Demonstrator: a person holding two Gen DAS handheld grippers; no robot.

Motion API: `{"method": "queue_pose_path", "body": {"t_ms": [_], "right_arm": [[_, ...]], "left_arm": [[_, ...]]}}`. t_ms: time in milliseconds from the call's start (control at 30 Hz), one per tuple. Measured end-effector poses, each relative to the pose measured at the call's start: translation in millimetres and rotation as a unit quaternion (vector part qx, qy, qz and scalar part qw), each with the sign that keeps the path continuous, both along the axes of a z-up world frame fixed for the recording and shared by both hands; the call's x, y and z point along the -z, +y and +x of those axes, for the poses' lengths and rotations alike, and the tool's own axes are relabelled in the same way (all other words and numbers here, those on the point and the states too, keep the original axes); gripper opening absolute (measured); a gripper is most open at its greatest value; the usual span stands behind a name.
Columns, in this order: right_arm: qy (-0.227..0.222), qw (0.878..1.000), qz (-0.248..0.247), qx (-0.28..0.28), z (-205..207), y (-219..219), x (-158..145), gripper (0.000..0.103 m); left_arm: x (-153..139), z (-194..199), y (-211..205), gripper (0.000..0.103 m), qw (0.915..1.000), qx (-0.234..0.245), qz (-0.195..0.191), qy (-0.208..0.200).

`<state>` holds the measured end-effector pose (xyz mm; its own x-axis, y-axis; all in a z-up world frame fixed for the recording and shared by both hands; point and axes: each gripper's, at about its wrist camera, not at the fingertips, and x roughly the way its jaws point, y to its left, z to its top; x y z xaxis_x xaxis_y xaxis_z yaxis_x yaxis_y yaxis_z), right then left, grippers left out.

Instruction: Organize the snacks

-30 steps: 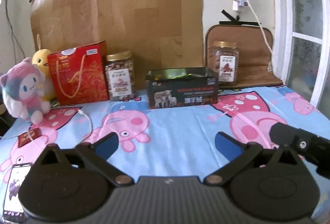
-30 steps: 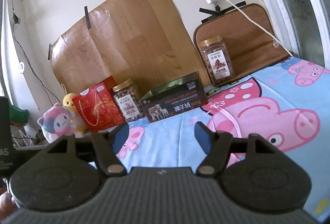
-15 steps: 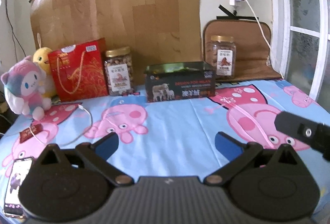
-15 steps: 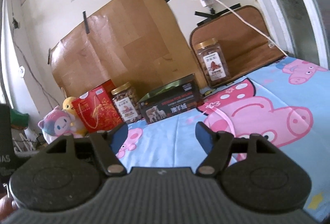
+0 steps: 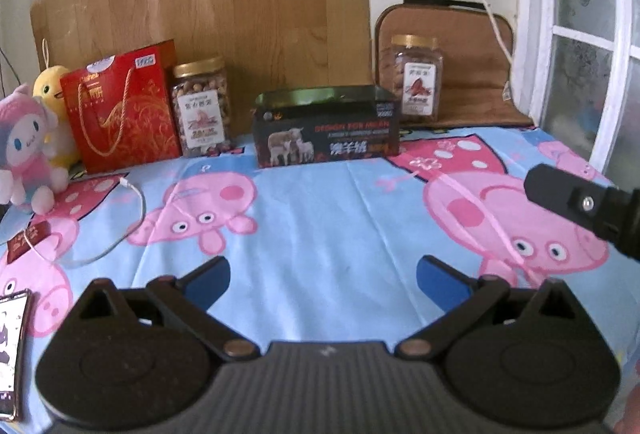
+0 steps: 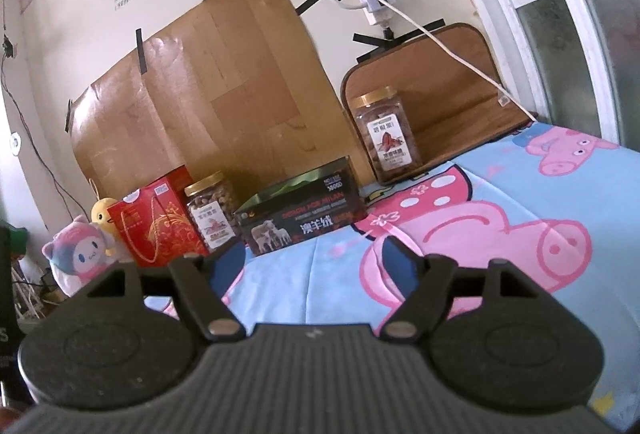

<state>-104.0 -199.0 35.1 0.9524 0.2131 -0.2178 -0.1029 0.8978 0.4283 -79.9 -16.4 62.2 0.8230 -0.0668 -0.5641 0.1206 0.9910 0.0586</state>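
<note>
Along the back wall, left end: two plush toys (image 5: pixel 28 138) and a red gift bag (image 5: pixel 120 110) stand together, with a gold-lidded round nut jar (image 5: pixel 201 104) just beside the bag on its right.
Back wall, middle: a dark open-topped box (image 5: pixel 326 138) with sheep printed on its front sits apart from the round nut jar, its rim facing up.
Back wall, right: a square nut jar (image 5: pixel 416 78) stands alone in front of a brown mat, behind the box's right end and separate from the other snacks.
Near left edge of the cloth: a phone (image 5: pixel 12 350), a small red packet (image 5: pixel 28 240) and a white cable (image 5: pixel 120 230) lie on the cartoon-pig tablecloth (image 5: pixel 320 234); none looks part of the sorting.
Left gripper (image 5: pixel 323 276): jaws spread wide with nothing but cloth between them, well short of every snack.
Right gripper (image 6: pixel 310 260): its jaws have just been opening and stand wide apart, empty; in the left wrist view only its black body shows at the right edge.
Step in hand: an approach, I judge; nothing is picked up yet and both jars sit untouched.
Next move: probably a reach toward one jar, the right gripper being nearer the square one; it calls for levelling the jaws around the jar's body below the lid, closing firmly, then lifting it clear of the box rim before setting it in or beside the box.
</note>
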Motion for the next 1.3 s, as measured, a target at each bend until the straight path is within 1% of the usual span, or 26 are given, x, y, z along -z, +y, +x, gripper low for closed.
{"method": "queue_pose_path", "body": {"t_ms": [167,267,367,467,633,767,900,1000,1300], "right_arm": [[0.017,1.000,-0.014,-0.016,15.6,6.8,6.1,0.078],[0.018,1.000,-0.017,-0.017,21.5,11.2,10.8,0.078],[0.020,0.999,-0.019,-0.020,26.9,15.8,15.6,0.078],[0.018,0.999,-0.021,-0.023,31.3,20.9,18.4,0.078],[0.010,0.999,-0.033,-0.021,32.4,24.9,21.5,0.078],[0.008,0.999,-0.034,-0.013,32.8,19.9,22.9,0.078],[0.013,1.000,-0.027,-0.008,35.9,16.4,25.5,0.079],[0.018,0.999,-0.026,-0.011,37.4,15.8,27.2,0.079],[0.018,1.000,-0.018,-0.002,35.8,8.4,28.0,0.080]], "left_arm": [[6.6,16.1,8.2,0.103,0.9992,-0.037,0.005,0.015],[12.7,21.4,14.7,0.103,0.9988,-0.042,0.001,0.026],[17.7,24.5,18.6,0.103,0.9984,-0.050,0.009,0.026],[20.3,27.6,20.0,0.103,0.9984,-0.049,0.012,0.026],[25.7,36.0,17.3,0.103,0.9985,-0.041,0.004,0.037],[30.5,41.2,15.9,0.103,0.9983,-0.037,-0.009,0.046],[34.3,42.1,12.1,0.103,0.9982,-0.036,0.000,0.049],[34.8,42.4,10.5,0.103,0.9982,-0.033,-0.001,0.049],[33.2,40.5,0.6,0.103,0.9988,-0.021,0.009,0.044]]}}
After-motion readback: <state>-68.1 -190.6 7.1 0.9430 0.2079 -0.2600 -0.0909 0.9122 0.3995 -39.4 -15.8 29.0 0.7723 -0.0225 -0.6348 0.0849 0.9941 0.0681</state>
